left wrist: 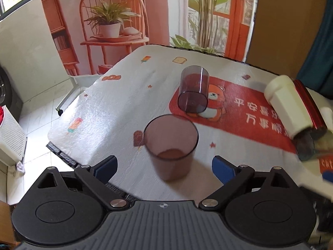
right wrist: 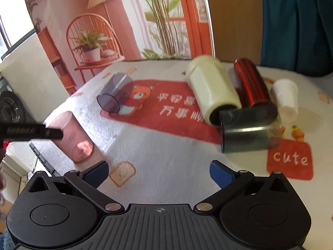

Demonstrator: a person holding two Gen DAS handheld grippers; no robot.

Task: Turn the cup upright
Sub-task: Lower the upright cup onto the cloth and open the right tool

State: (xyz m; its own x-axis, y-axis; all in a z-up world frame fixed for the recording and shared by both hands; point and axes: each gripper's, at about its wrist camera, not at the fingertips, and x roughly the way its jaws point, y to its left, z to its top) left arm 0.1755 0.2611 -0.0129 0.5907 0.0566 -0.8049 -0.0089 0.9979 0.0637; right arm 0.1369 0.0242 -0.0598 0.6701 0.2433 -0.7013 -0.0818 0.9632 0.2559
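A pink translucent cup point(left wrist: 171, 145) stands upright on the table, just ahead of my open, empty left gripper point(left wrist: 164, 169); it also shows in the right wrist view point(right wrist: 75, 137), partly behind the left gripper's black finger. A purple clear cup point(left wrist: 193, 89) lies on its side on the red mat point(right wrist: 116, 93). A dark smoky cup point(right wrist: 247, 131) lies on its side ahead and right of my open, empty right gripper point(right wrist: 160, 174). A cream cup point(right wrist: 212, 91), a red metallic cup point(right wrist: 251, 85) and a white cup point(right wrist: 286, 100) also lie on their sides.
The table carries a white cloth point(right wrist: 166, 150) with a red bear mat point(left wrist: 239, 112) and a red "cute" patch point(right wrist: 290, 158). The table's left edge point(left wrist: 62, 152) drops to a tiled floor. A printed backdrop point(left wrist: 116, 20) stands behind.
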